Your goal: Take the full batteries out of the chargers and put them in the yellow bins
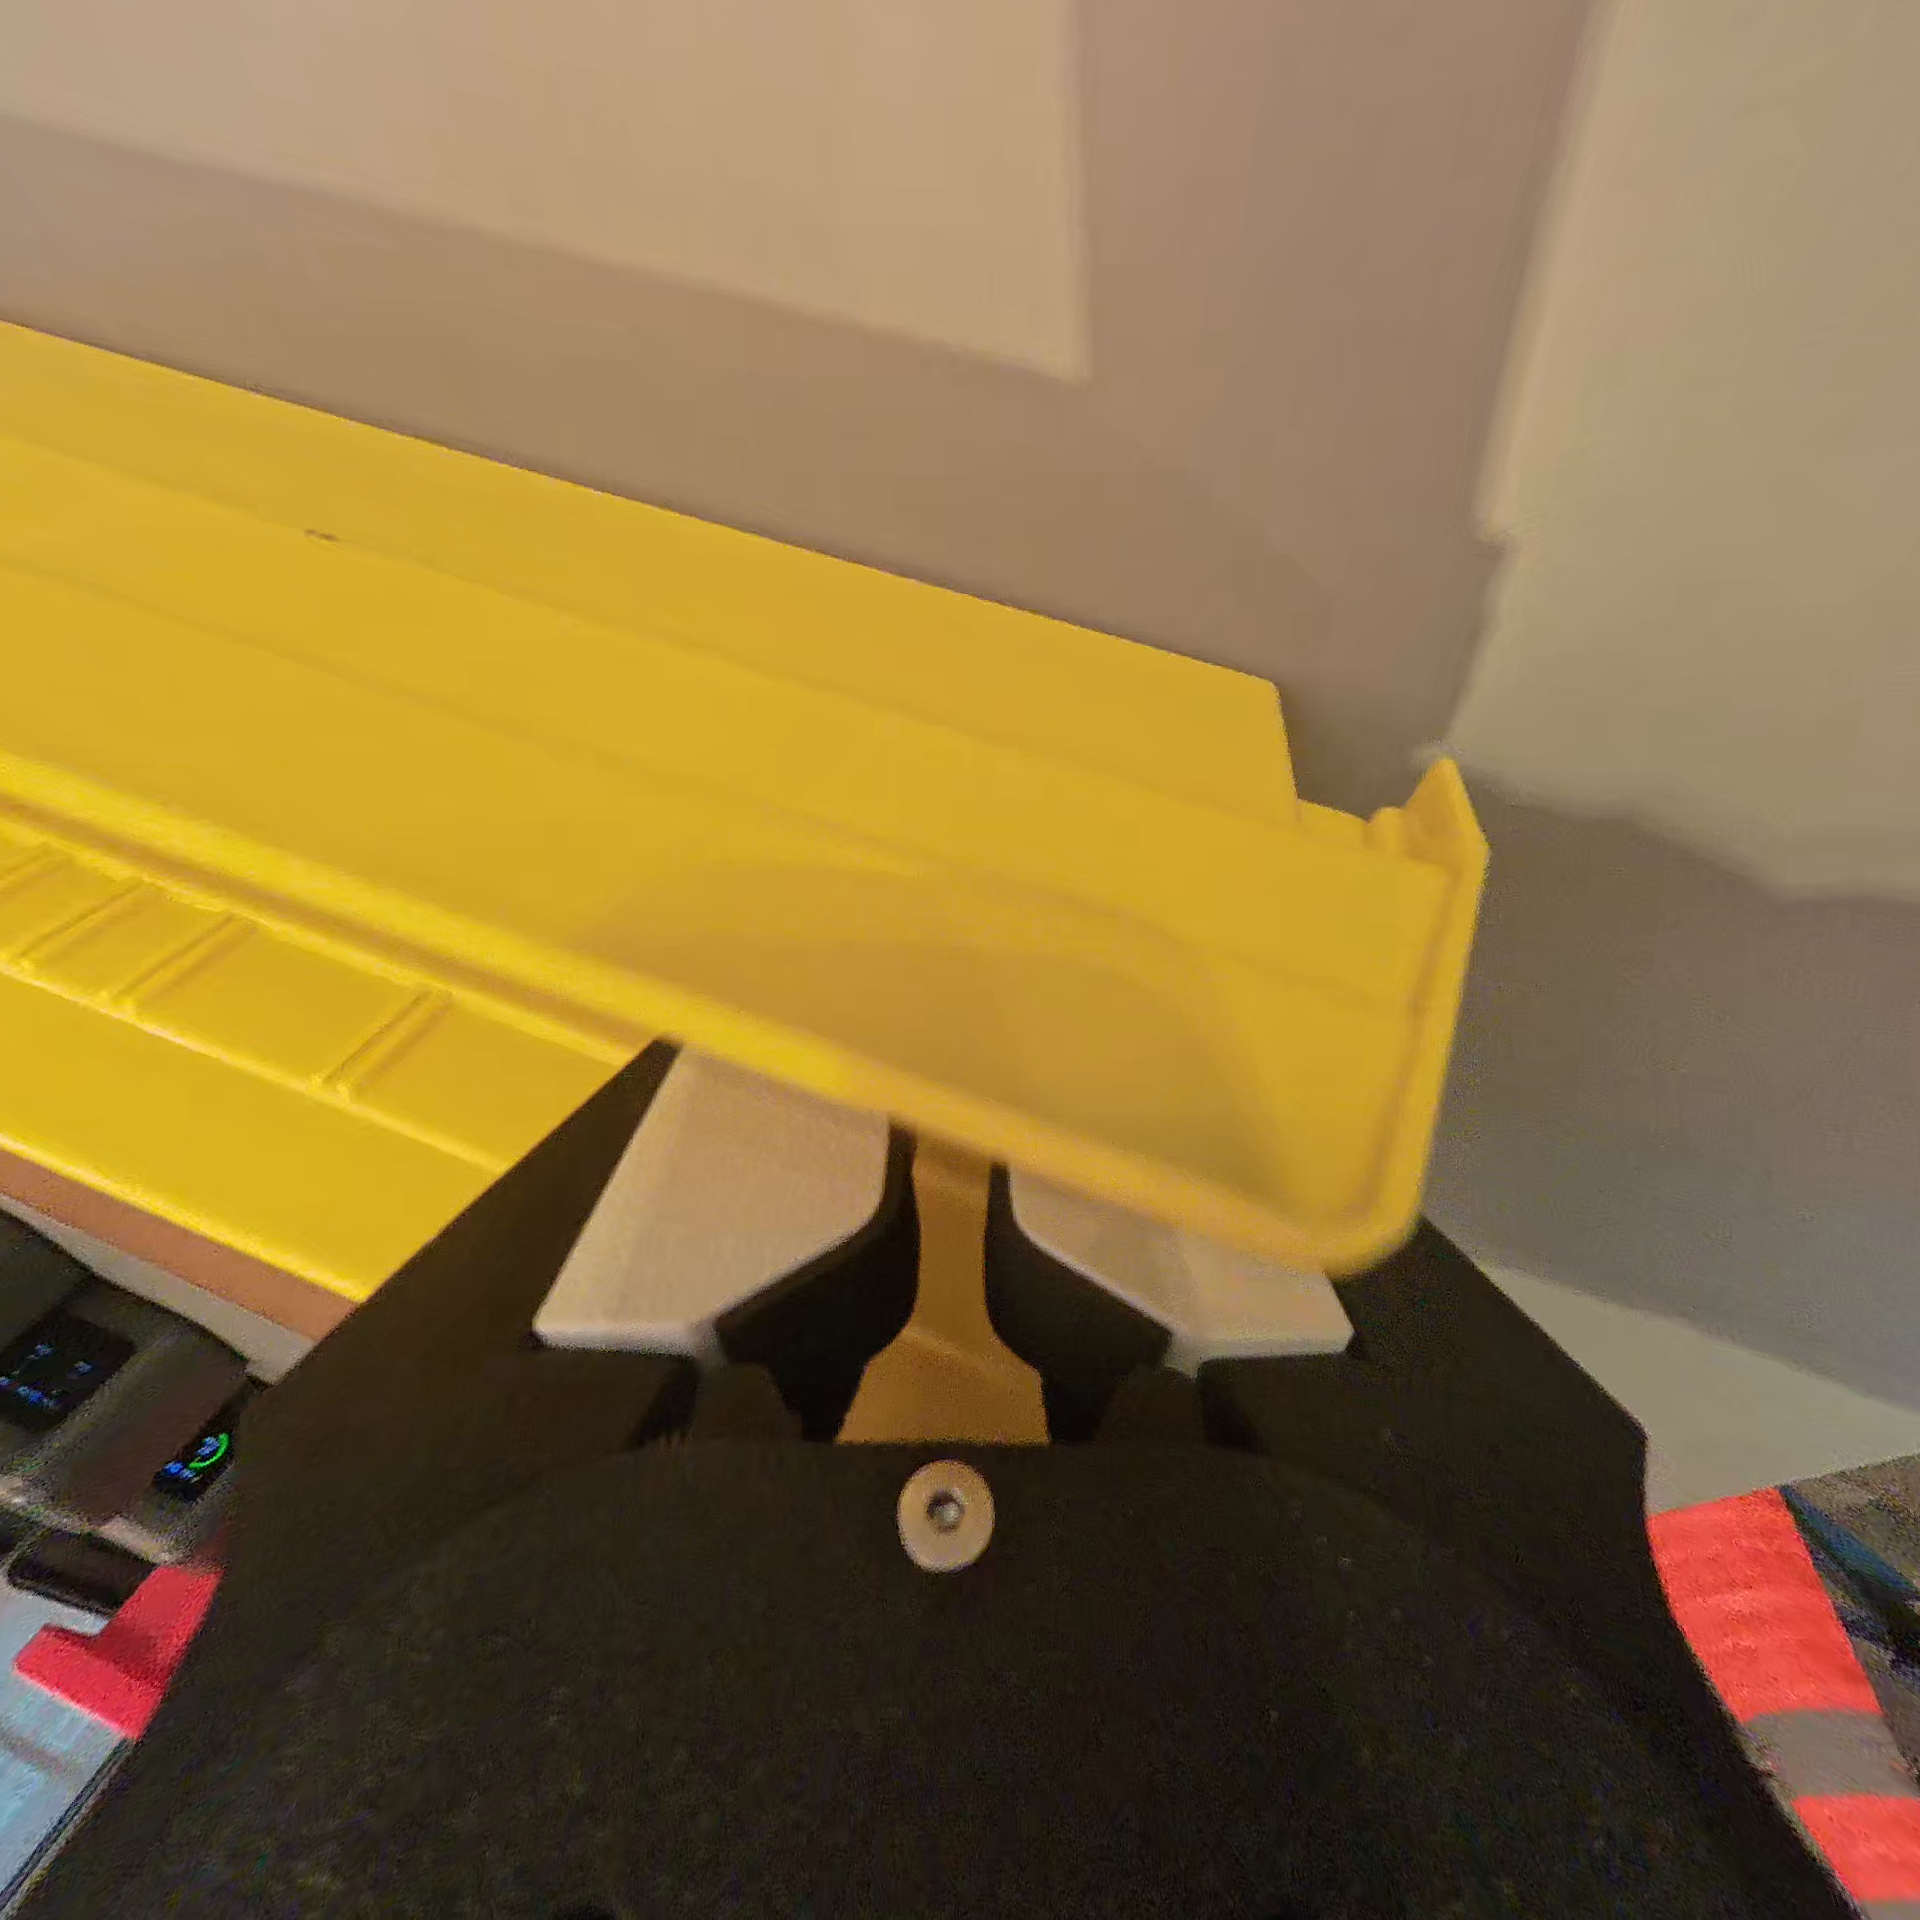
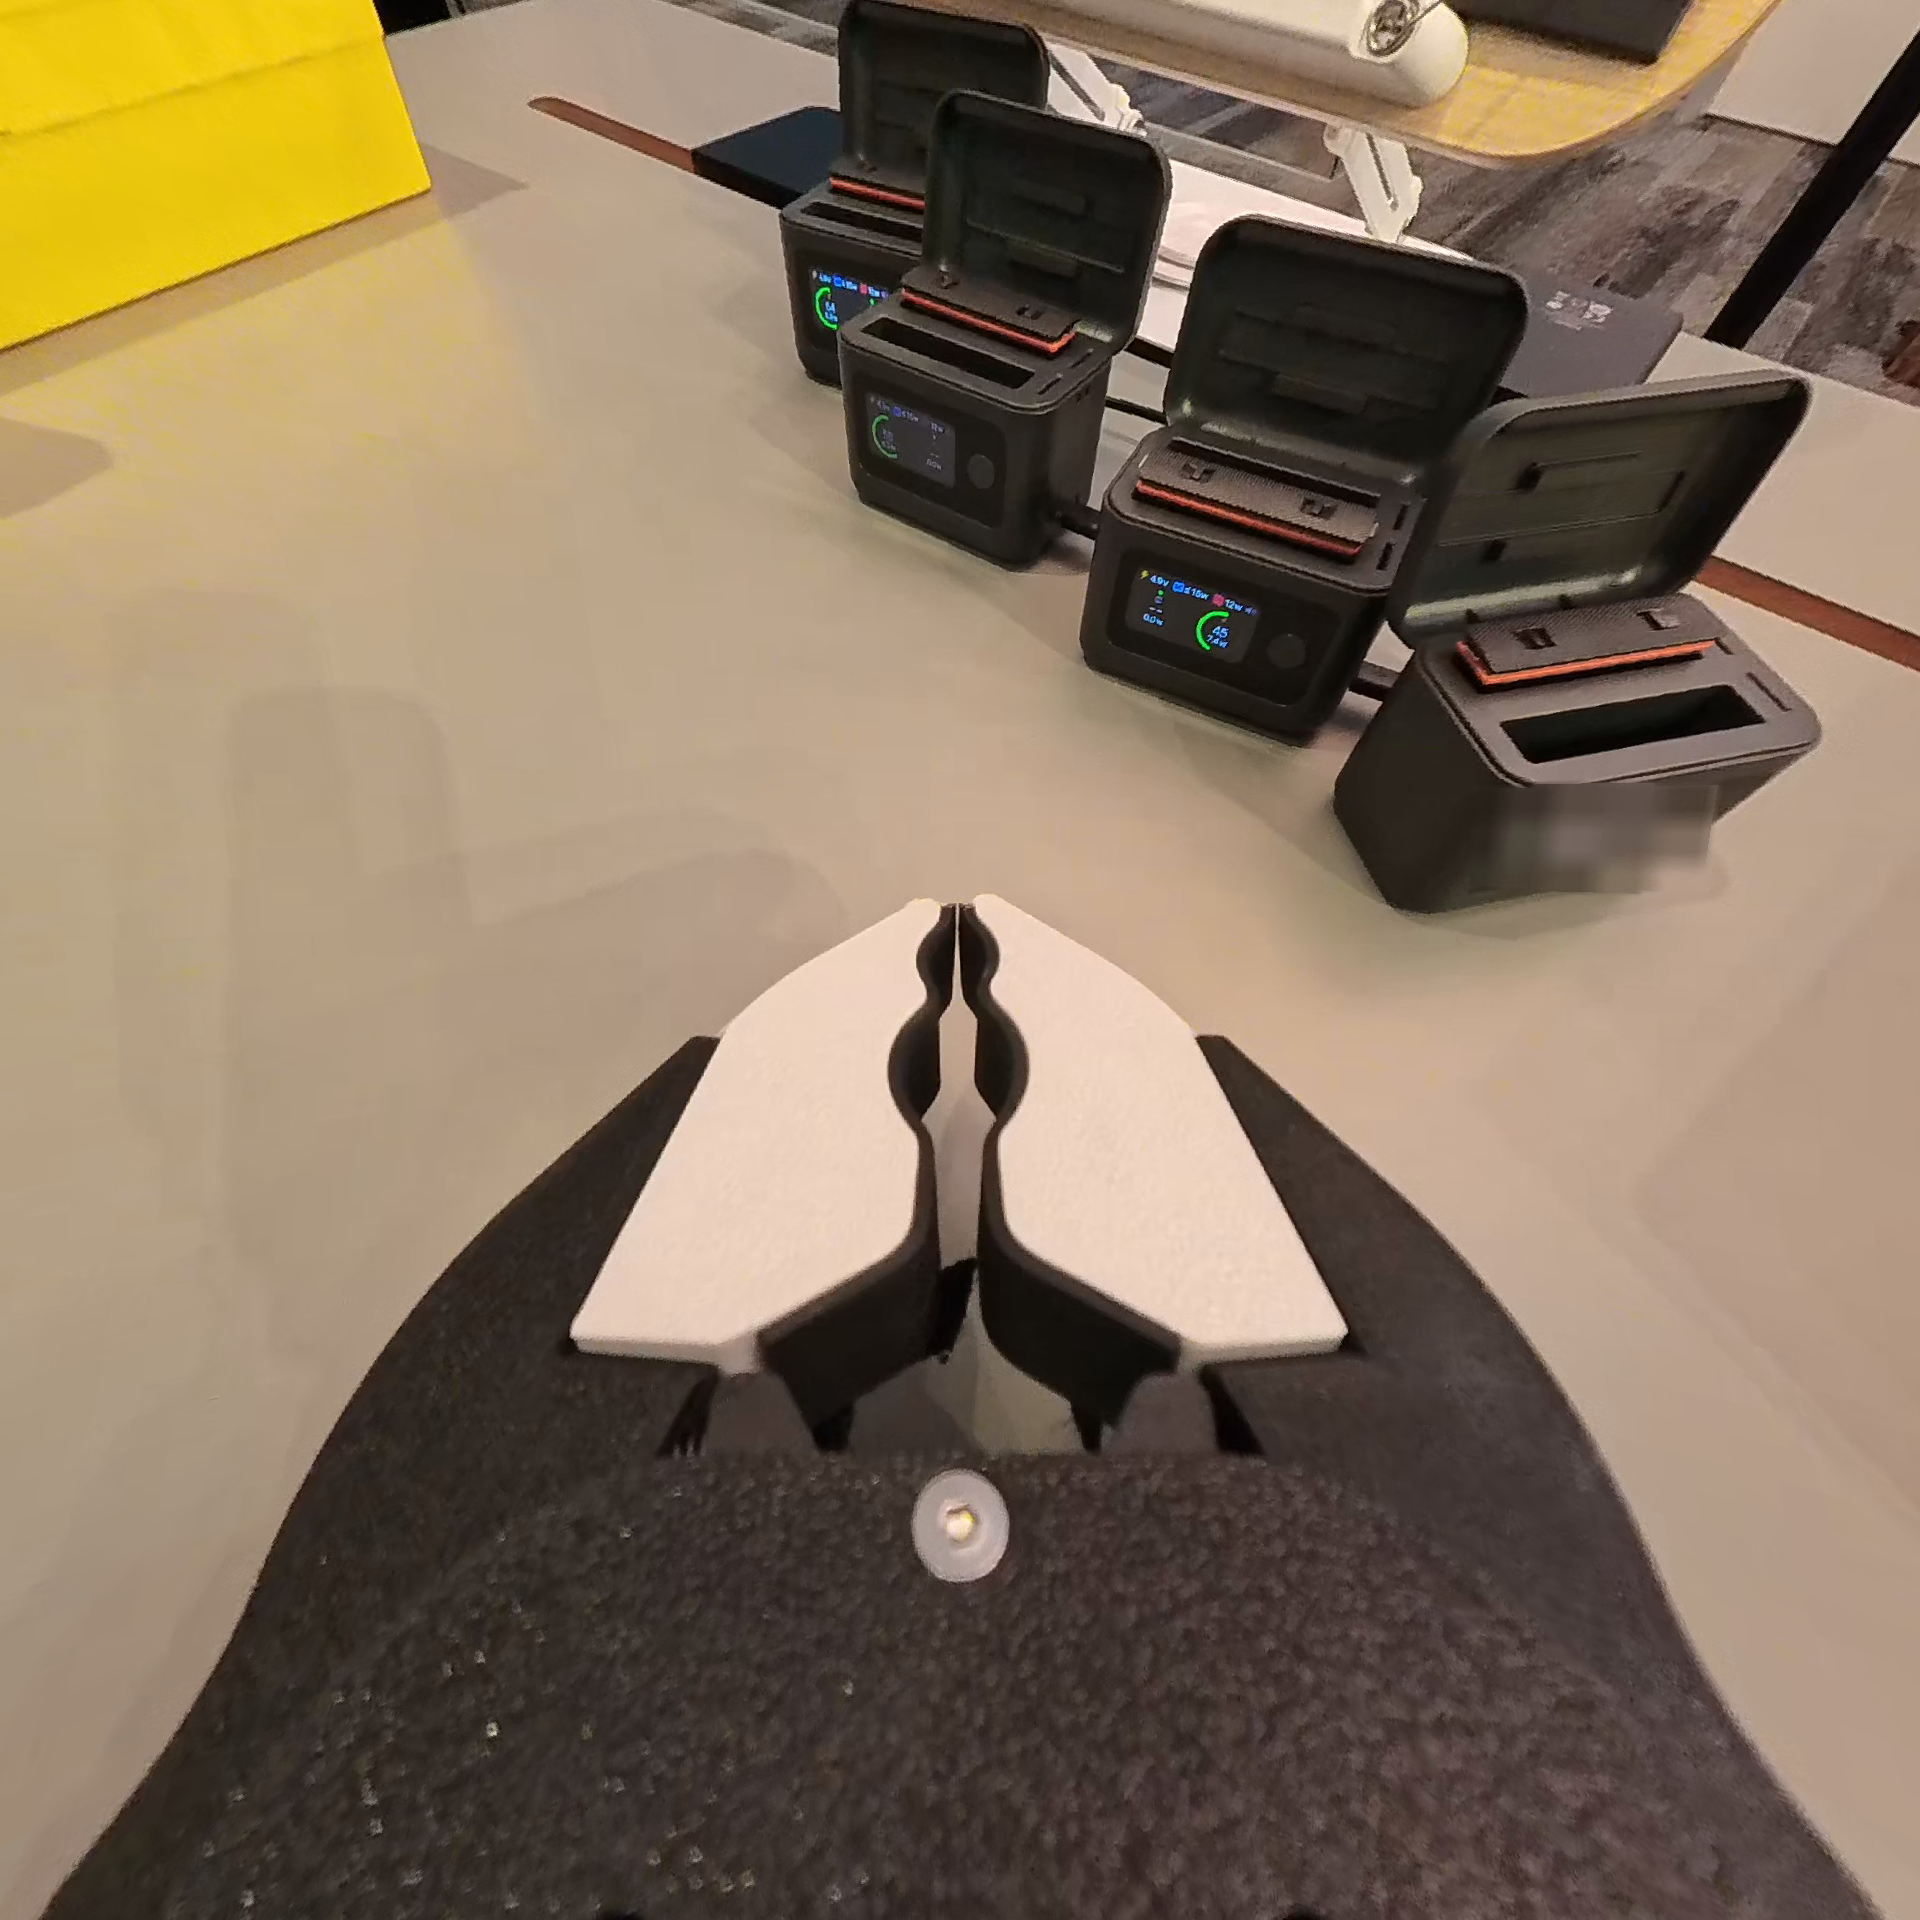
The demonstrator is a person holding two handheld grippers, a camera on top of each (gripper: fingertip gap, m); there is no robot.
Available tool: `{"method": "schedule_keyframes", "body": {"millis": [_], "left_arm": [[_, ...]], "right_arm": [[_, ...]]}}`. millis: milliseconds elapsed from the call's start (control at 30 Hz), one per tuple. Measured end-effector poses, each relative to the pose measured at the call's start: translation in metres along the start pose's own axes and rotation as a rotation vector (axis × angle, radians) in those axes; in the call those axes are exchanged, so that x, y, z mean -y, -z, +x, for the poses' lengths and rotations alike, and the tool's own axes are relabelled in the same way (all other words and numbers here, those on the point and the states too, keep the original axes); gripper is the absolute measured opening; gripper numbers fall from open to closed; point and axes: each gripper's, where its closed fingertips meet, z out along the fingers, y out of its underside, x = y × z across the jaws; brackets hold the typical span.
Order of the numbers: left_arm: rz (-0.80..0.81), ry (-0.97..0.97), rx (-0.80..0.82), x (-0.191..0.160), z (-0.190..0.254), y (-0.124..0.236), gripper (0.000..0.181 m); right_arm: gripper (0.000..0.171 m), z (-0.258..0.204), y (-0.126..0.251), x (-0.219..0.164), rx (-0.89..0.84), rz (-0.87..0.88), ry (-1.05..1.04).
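Left of four open-lidded black chargers (image 2: 1195,499) on the grey table (image 2: 416,644), right tool (image 2: 961,909) closed, empty; left tool (image 1: 951,1153) pinches yellow plastic bin lid (image 1: 935,935), likely opening it for batteries.

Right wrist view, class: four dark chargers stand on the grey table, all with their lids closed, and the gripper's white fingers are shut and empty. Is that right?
Not quite. In the right wrist view all four chargers have their lids open, tipped back on their hinges. The rest holds: they stand on the grey table, and the right gripper is shut and empty.
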Motion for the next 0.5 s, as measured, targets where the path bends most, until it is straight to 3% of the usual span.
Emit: {"method": "schedule_keyframes", "body": {"millis": [33,500], "left_arm": [[0.016,0.009,-0.008,-0.001,0.001,0.002,0.007],[0.216,0.164,-0.039,-0.011,-0.002,0.052,0.001]], "right_arm": [[0.0,0.0,0.0,0.0,0.0,-0.001,0.0],[0.0,-0.002,-0.003,-0.004,0.0,-0.017,0.009]]}}
